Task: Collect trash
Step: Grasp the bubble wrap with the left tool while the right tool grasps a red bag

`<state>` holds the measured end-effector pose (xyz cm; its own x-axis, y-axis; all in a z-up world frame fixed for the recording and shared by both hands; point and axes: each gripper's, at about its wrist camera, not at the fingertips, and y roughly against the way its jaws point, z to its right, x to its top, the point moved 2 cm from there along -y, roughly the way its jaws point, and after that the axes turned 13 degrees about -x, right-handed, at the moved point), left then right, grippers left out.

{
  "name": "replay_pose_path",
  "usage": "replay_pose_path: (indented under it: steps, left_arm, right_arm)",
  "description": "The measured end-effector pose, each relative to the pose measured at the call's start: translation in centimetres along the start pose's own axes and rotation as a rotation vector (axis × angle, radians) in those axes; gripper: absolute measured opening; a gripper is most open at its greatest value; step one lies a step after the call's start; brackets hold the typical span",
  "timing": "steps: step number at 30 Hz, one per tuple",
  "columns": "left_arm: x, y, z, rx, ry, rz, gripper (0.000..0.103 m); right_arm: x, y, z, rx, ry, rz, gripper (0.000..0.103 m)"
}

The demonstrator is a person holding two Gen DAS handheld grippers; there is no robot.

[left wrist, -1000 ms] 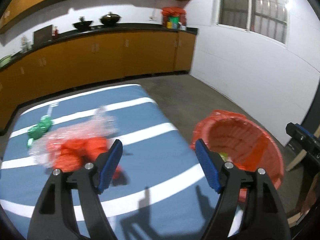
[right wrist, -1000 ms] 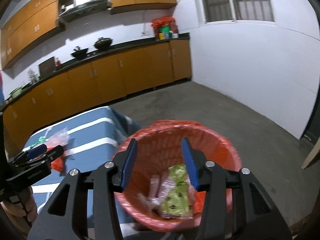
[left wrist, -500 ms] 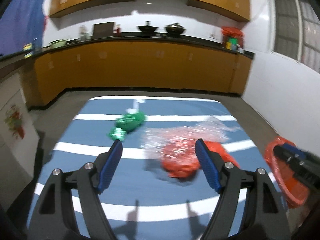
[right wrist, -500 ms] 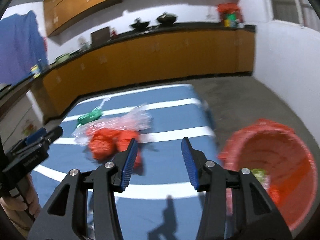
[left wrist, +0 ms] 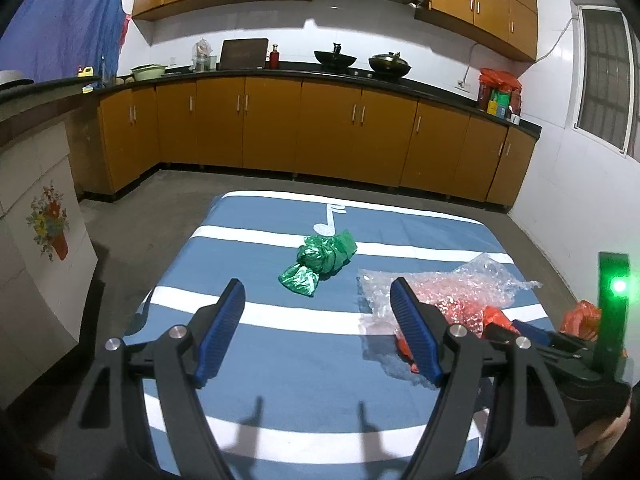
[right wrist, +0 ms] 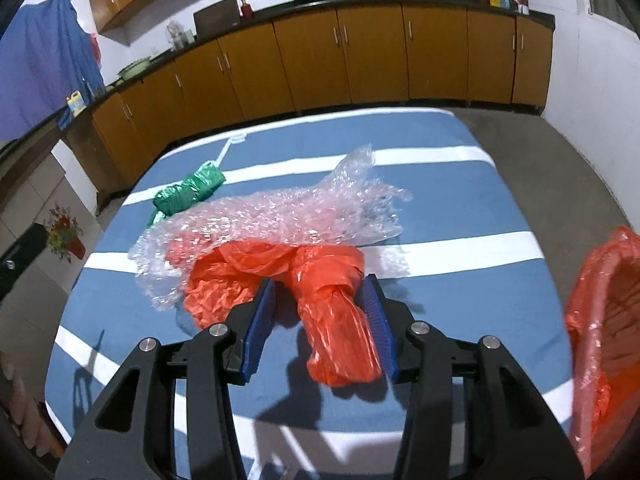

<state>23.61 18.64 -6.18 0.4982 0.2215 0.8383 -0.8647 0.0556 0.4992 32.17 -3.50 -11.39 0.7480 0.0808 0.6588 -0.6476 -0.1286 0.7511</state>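
A crumpled orange plastic bag (right wrist: pixel 320 280) lies on the blue striped table (right wrist: pixel 440 200), partly under a sheet of clear bubble wrap (right wrist: pixel 280 212). My right gripper (right wrist: pixel 320 292) is open with its jaws either side of the bag's twisted end. A green crumpled bag (right wrist: pixel 188 192) lies further back. In the left wrist view my left gripper (left wrist: pixel 316 296) is open and empty above the table, with the green bag (left wrist: pixel 320 260) ahead of it and the bubble wrap (left wrist: pixel 448 284) to its right. The orange-lined trash basket (right wrist: pixel 600 320) stands off the table's right edge.
Orange kitchen cabinets (left wrist: pixel 320 128) under a black counter run along the back wall. A white cabinet with a flower sticker (left wrist: pixel 40 240) stands left of the table. Bare concrete floor (right wrist: pixel 560 160) surrounds the table. A blue cloth (left wrist: pixel 60 20) hangs at the back left.
Both grippers have swung left, away from the basket and over the table. My right gripper has dropped close to the orange bag, which now sits between its open jaws.
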Motion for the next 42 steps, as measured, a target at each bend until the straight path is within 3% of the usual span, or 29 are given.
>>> replay_pose_path:
  steps: [4,7,14,22,28,31,35,42]
  left_arm:
    - [0.3,-1.1,0.7,-0.025,-0.013,-0.017,0.074]
    - [0.8,-2.5,1.8,-0.065,-0.028,-0.036,0.074]
    - [1.5,-7.1,5.8,-0.179,-0.080,-0.128,0.074]
    - [1.0,-11.1,7.2,-0.229,-0.051,-0.244,0.074]
    - [0.1,-13.2,9.7,-0.177,-0.141,-0.311,0.074]
    - [-0.6,-14.2,9.1,-0.137,-0.129,-0.352,0.073]
    - [-1.4,-14.7,8.2,-0.134,-0.117,-0.392,0.050]
    - [-1.1,-13.2,8.3,-0.175,-0.108,-0.346,0.027]
  right_arm:
    - [-0.7,-0.8,0.3,0.005,0.018,-0.034,0.019]
    - [-1.1,-0.6,0.6,0.016,0.018,-0.036,0.013]
    - [-2.4,1.3,1.9,-0.017,0.029,-0.005,0.011]
    - [-4.7,4.6,7.6,-0.110,-0.066,0.035,0.011]
    - [-4.8,5.8,10.2,-0.133,-0.132,0.048,0.011]
    - [-4.9,5.8,10.4,-0.133,-0.139,0.053,0.011]
    - [-5.1,5.8,10.2,-0.125,-0.142,0.054,0.011]
    - [-5.2,6.3,10.3,-0.121,-0.141,0.062,0.011]
